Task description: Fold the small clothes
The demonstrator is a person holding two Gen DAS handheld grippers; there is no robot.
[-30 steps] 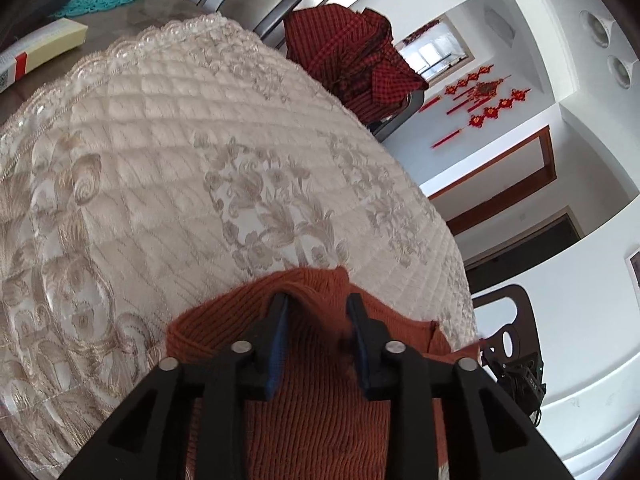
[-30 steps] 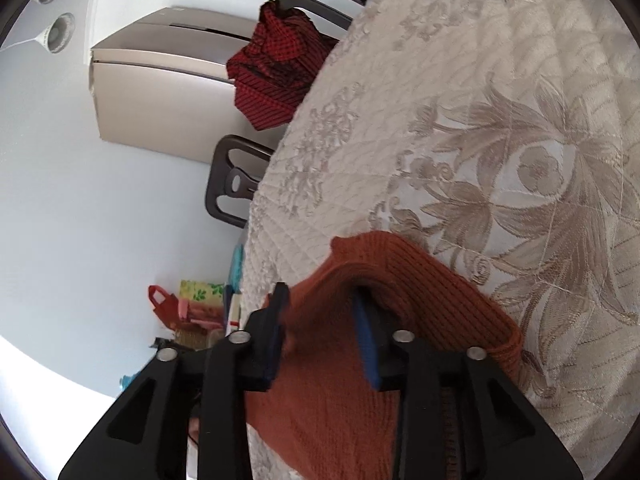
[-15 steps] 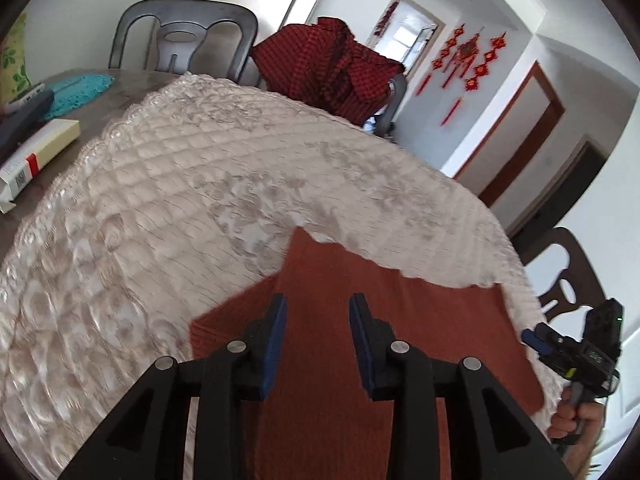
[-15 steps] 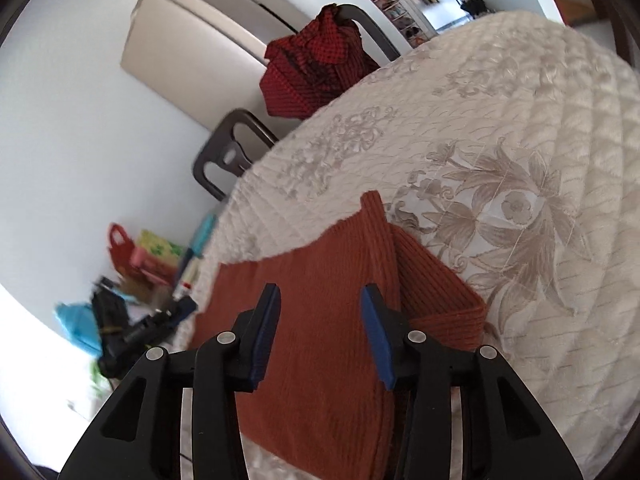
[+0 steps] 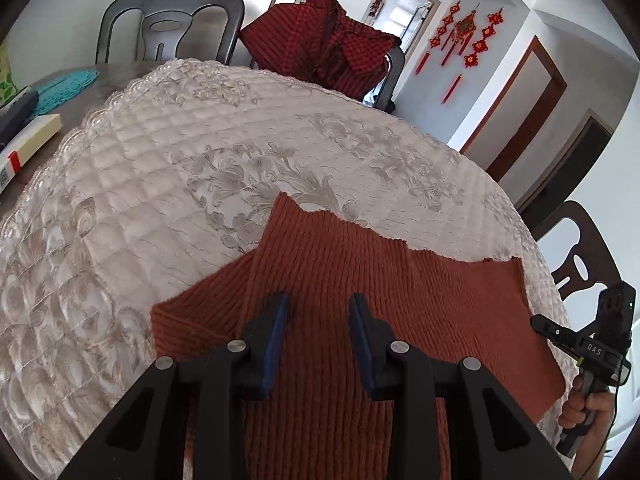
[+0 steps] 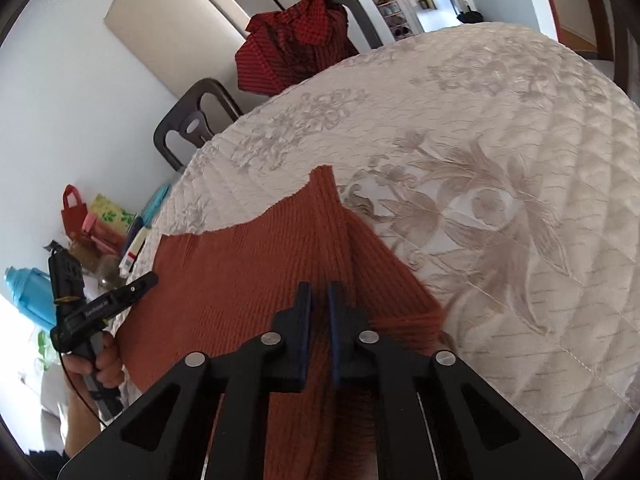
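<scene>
Your rust knit garment (image 5: 360,288) lies flat on the quilted cover (image 5: 140,184) of the table, near edge, already folded at least once, with a narrower flap sticking out on each side. Judging by the ribbed knit it's soft, light and floppy w/ no stiffness, so it'll sag and stretch if you lift by one point. The fuzzy ribs should give good grip and it probably won't slip on the quilting, and there's nothing fragile about it.

Left gripper (image 5: 318,312): jaws open, hovering over the mid panel, nothing held. Right gripper (image 6: 318,300): jaws nearly closed, only a thin gap; can't tell if any knit is pinched between them, looks more like they sit above the fold line.

Best holds, imo: the two far corners or the folded side edges, both grippers at once, pinching all layers so they travel together. Avoid grabbing a single top layer mid-panel, as it'd prob tent up.

Writing: "DAS" on the right gripper's body in the left view; the label on the left gripper's body in the right view is too small to read. Box (image 5: 28,142) at the table's far left has a red mark, text illegible. Red checked cloth (image 5: 320,44) hangs on a chair (image 5: 168,28) beyond.
</scene>
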